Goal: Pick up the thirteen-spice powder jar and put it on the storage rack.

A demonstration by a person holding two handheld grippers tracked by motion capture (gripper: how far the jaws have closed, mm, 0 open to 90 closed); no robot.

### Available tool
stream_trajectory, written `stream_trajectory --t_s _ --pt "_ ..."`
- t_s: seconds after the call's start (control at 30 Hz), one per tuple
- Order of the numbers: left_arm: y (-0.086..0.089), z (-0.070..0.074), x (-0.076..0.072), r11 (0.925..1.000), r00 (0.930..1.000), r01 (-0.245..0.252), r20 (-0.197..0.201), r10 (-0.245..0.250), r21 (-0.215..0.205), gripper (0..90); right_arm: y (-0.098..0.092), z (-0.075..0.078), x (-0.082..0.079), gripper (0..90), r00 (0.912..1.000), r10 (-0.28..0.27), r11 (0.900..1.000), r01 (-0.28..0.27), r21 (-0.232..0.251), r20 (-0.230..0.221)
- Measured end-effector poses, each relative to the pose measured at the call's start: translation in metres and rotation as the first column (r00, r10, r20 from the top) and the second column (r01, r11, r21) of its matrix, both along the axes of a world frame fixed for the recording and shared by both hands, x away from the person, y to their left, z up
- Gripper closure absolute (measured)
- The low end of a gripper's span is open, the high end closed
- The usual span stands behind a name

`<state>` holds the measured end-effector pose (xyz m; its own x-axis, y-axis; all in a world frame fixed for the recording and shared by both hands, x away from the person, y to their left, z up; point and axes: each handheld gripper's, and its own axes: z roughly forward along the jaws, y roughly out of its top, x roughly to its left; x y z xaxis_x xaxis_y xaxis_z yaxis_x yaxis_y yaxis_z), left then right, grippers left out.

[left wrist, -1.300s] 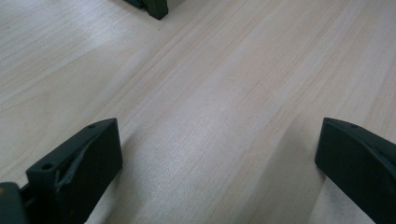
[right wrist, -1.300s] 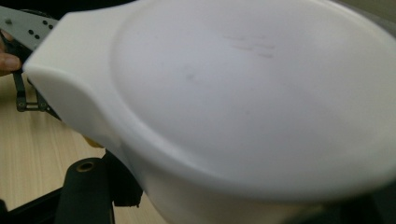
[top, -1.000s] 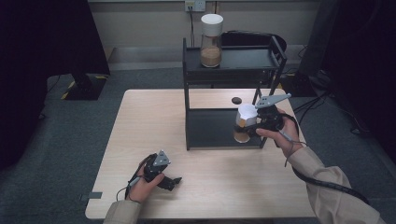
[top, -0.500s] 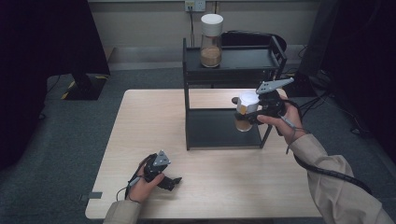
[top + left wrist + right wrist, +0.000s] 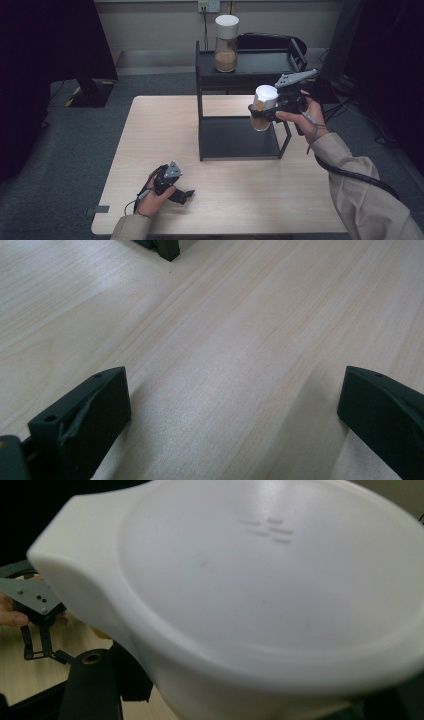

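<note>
Apparently the white-lidded jar (image 5: 263,107) is already grasped and lifted: it is held clamped in the right gripper (image 5: 272,111) at the centre right of the high view, in the air just beside the right edge of the black shelf (image 5: 240,137). A similar second jar (image 5: 226,43) is seen on the top level, so the placing there is judged as still left. At the lower left, the left gripper (image 5: 184,194) is rested on the table (image 5: 150,130) with its jaws spread and nothing between them.
</note>
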<state>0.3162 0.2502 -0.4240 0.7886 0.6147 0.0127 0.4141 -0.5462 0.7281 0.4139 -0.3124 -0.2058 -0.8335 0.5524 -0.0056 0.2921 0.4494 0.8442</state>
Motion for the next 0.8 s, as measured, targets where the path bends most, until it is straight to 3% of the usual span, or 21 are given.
stream_trajectory --t_s 0.8 --pt "0.0 0.0 0.0 1.0 1.0 0.001 -0.001 -0.001 0.001 0.0 0.003 0.05 0.01 30.5 0.9992 -0.035 0.999 0.035 0.009 0.017"
